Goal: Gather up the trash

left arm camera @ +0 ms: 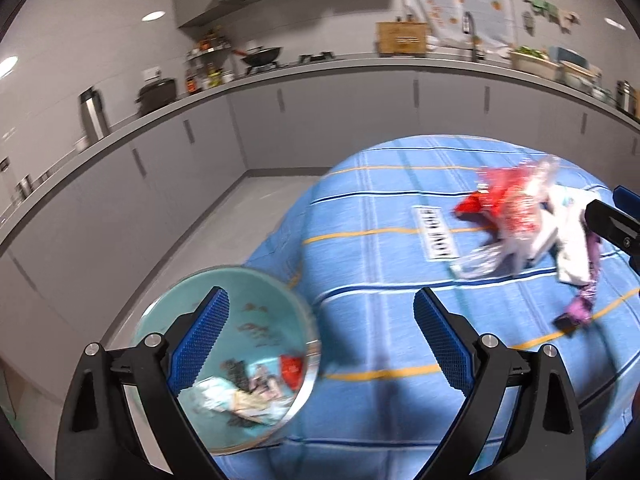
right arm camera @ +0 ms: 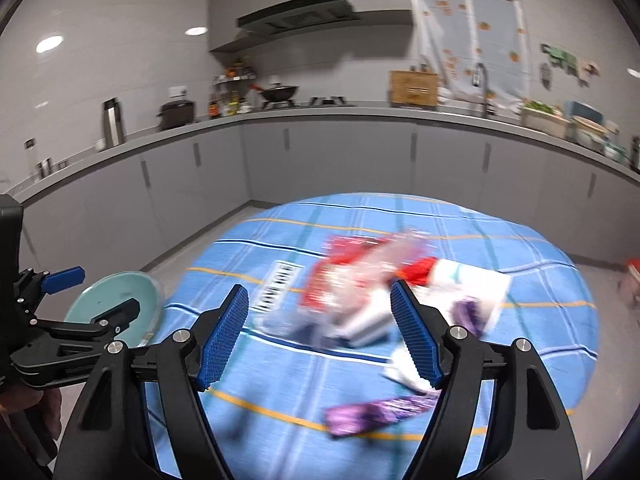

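Though blurred, wrappers beside bin.

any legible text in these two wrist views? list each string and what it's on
None can be read with confidence.
White label on the blue tablecloth: dark block capitals, seen turned and motion-blurred; unreadable in both views.
Red snack wrapper: printing smeared by blur; unreadable.
Wooden box on the counter: dark marking on its front, too small to read.
Purple wrapper: no readable print.
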Tool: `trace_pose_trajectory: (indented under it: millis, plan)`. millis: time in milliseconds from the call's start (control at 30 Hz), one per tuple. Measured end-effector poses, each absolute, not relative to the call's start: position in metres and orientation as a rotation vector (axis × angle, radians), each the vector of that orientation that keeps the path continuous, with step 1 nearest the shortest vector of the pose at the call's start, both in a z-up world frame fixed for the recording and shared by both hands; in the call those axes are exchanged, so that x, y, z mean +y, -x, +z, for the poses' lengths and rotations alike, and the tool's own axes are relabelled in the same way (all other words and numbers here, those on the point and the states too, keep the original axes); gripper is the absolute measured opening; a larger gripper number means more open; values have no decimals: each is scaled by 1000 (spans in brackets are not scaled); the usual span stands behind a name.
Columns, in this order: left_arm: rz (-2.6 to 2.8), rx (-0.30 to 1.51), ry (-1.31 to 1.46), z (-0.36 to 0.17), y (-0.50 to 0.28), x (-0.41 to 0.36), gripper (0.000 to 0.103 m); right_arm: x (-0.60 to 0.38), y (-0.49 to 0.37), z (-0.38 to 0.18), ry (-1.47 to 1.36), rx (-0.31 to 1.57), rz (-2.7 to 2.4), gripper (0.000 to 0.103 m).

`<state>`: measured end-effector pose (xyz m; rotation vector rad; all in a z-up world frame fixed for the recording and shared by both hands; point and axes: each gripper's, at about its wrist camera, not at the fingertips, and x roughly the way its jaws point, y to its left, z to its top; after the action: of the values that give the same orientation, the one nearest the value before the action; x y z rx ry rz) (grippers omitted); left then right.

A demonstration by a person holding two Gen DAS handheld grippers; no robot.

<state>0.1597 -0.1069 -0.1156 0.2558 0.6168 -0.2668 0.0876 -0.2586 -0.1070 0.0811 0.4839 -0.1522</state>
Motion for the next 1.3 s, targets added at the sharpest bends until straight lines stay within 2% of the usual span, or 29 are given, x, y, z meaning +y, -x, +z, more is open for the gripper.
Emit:
trace_pose_trajectory:
  millis: [400, 967, 1000, 1167, 1233, 1300]
  plan:
    - [-443, 586, -329, -120, -166, -210, 92, -332, -66, -137, -157, 538, -371, 73]
    - [-553, 636, -345, -147, -193, -276, 90, -373, -64, -162, -216, 591, -445, 73]
    - [-559, 641, -340, -149, -194, -277, 89, -373, -64, -162, -217, 592, -446, 73]
    - [-598, 675, -318, -153, -197, -275, 65, -372, -66, -164, -220, 600, -441, 73]
    - [-635, 701, -307, -156, -197, -275, 40, -370, -68, -164, -220, 604, -439, 73]
    - [-642, 708, -311, -157, -196, -274, 31, -370, -70, -164, -223, 608, -434, 72]
